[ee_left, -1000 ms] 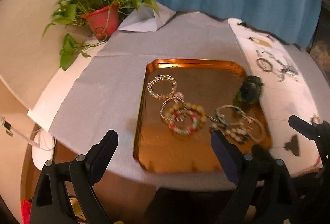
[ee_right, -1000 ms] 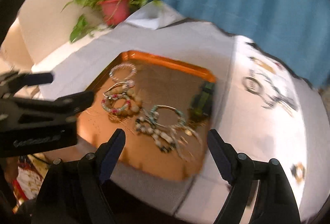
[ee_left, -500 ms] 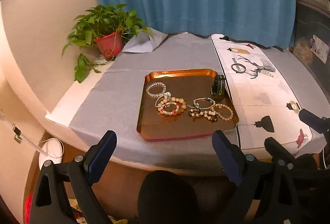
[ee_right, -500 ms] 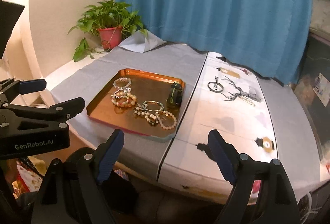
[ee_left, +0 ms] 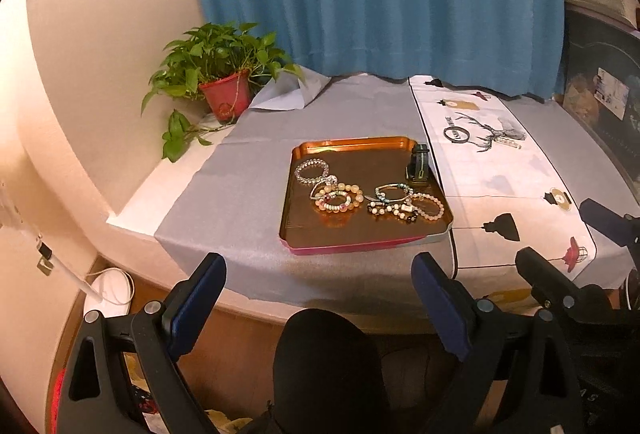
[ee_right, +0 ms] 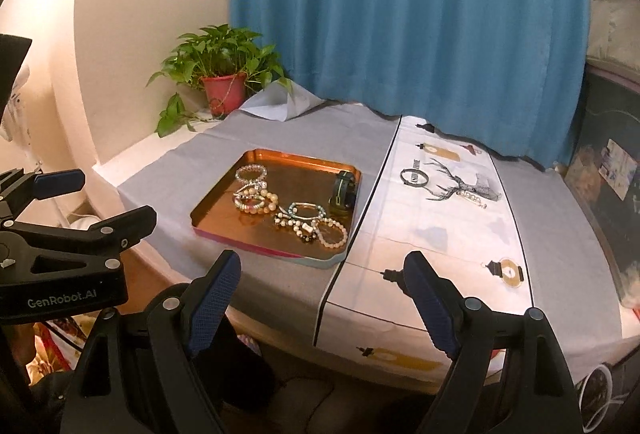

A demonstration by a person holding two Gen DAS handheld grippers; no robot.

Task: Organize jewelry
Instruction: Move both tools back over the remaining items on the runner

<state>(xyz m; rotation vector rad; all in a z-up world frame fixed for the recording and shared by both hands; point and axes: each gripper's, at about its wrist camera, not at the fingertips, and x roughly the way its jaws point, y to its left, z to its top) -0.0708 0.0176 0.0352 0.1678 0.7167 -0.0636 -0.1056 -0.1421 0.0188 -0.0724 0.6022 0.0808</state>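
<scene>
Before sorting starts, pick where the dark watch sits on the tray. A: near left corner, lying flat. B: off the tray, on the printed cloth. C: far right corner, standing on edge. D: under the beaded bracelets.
C: the watch stands on edge in the tray's far right corner, apart from the bracelets.

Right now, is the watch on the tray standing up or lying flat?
Standing up. The watch rests on its edge in the tray's far right corner, its band curving up in a loop, apart from the bracelets.
</scene>
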